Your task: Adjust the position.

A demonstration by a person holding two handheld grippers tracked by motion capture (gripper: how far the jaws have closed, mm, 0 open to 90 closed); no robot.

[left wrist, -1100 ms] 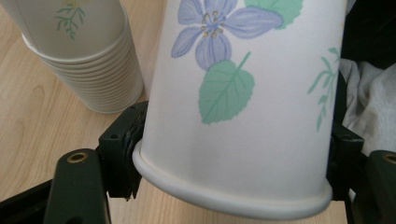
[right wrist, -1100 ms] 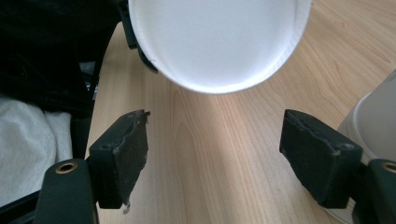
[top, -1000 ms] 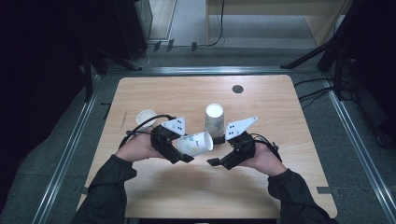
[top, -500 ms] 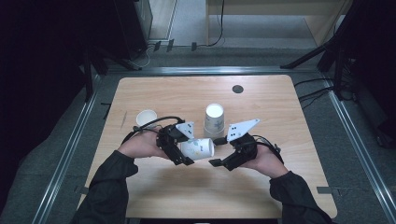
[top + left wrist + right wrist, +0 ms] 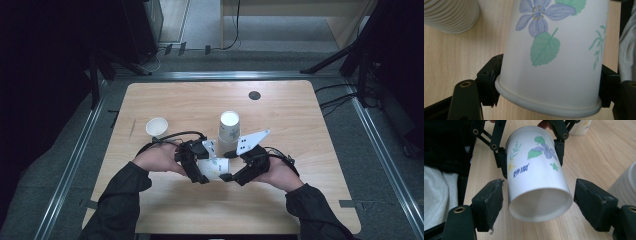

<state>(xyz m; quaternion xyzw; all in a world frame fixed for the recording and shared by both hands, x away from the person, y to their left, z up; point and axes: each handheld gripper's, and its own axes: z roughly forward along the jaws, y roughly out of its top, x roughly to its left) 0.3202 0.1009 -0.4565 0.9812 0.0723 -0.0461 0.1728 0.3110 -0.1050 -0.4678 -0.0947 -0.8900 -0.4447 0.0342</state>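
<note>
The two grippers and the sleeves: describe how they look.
Both the left gripper and right gripper are black, with bolted jaw arms and worn pads. Each has a grey three-cornered plate dotted black and trails a black cable. Both sleeves are dark.

In the left gripper view the flowered cup (image 5: 554,62) is cut off by the top edge, its base unseen, and the ribbed cup (image 5: 451,15) at the top left corner is cropped. In the right gripper view a ribbed cup (image 5: 625,187) is cut by the right edge. From the high view, the flowered cup's print is too small to read.
</note>
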